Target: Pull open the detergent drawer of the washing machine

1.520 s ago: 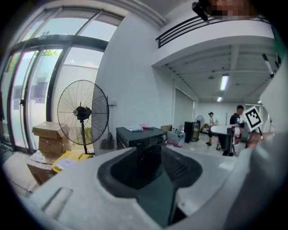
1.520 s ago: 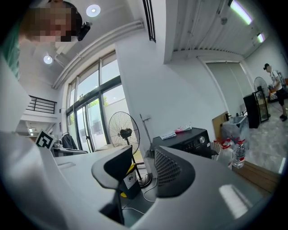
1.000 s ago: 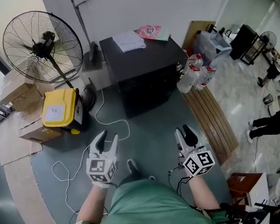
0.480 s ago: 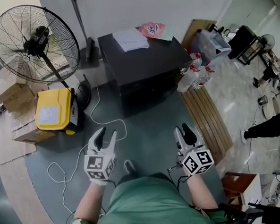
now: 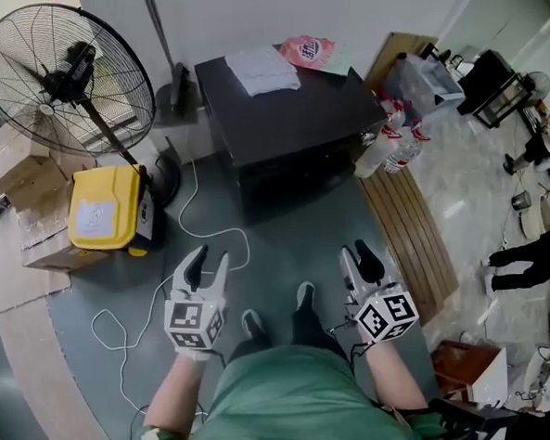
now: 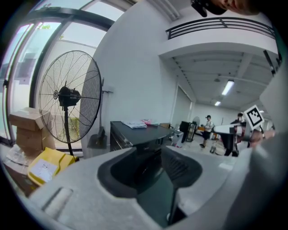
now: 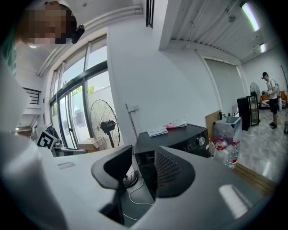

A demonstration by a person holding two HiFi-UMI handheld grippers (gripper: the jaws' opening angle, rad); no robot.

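Tongs on both grippers stand open and empty. In the head view, the left tongs [image 5: 210, 263] and the right tongs [image 5: 356, 256] point across the grey floor [image 5: 286, 242] toward the black washing machine [image 5: 288, 121], well apart from it. The machine stands against the wall with a folded white cloth [image 5: 261, 71] on its lid. In the left gripper view the jaws are spread with nothing between them, and the machine [image 6: 135, 131] lies beyond, beside a pedestal fan [image 6: 67, 96]. In the right gripper view the jaws show a narrower gap, also clear, and the machine [image 7: 180, 134] shows a control strip with a round knob [image 7: 201, 141]. No view resolves the detergent drawer, which is judged to sit in that upper strip. Assessment: rigid, light plastic on slides, likely to stick and then release. Grip its recessed front lip and pull straight out.
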